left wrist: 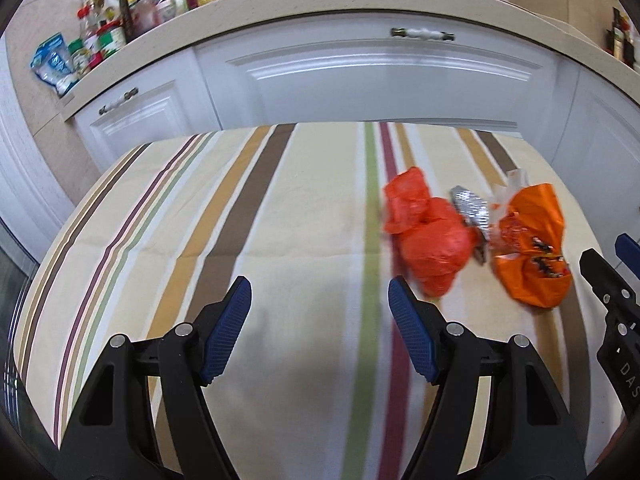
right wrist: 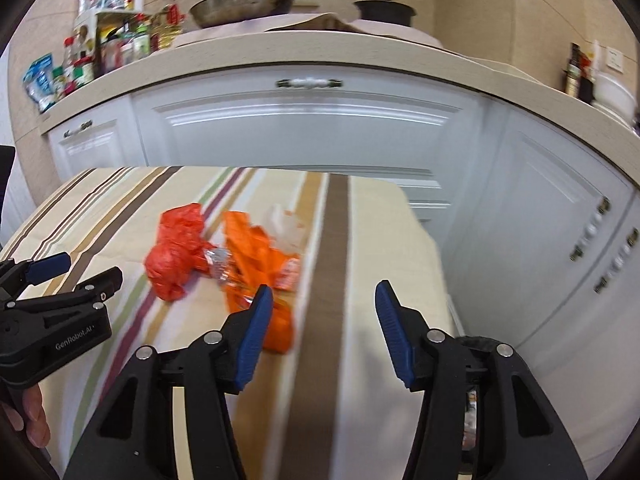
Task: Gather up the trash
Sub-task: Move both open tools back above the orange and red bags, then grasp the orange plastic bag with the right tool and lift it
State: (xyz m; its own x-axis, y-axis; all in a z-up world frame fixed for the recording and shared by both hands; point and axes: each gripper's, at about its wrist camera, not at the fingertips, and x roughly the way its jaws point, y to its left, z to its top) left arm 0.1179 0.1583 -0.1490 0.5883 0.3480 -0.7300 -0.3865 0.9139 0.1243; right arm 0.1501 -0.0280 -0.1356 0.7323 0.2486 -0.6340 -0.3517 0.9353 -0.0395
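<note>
While both grippers hover over the striped-cloth desk (left wrist: 280, 220), nothing is picked up yet, so this reads as the approach step. Trash sits in one cluster toward the desk's right side: a crumpled red-orange plastic bag (left wrist: 428, 236), a crinkled silver foil wrapper (left wrist: 474, 210) just beside it, and a bright orange snack packet (left wrist: 532, 252) touching the foil, with a scrap of clear white plastic (left wrist: 514, 182) behind. Left gripper (left wrist: 320, 304) has fingers wide, empty, bare cloth between them; the red bag lies just right of its right finger. Right gripper (right wrist: 324, 312) has fingers moderately wide and empty, with its left finger overlapping the orange packet's near end in view; contact cannot be told. Frames are blurred. Next move likely calls for shifting the left gripper right onto the red bag, the right gripper left over the orange packet, then closing on thin, crushable film that may slip.
</note>
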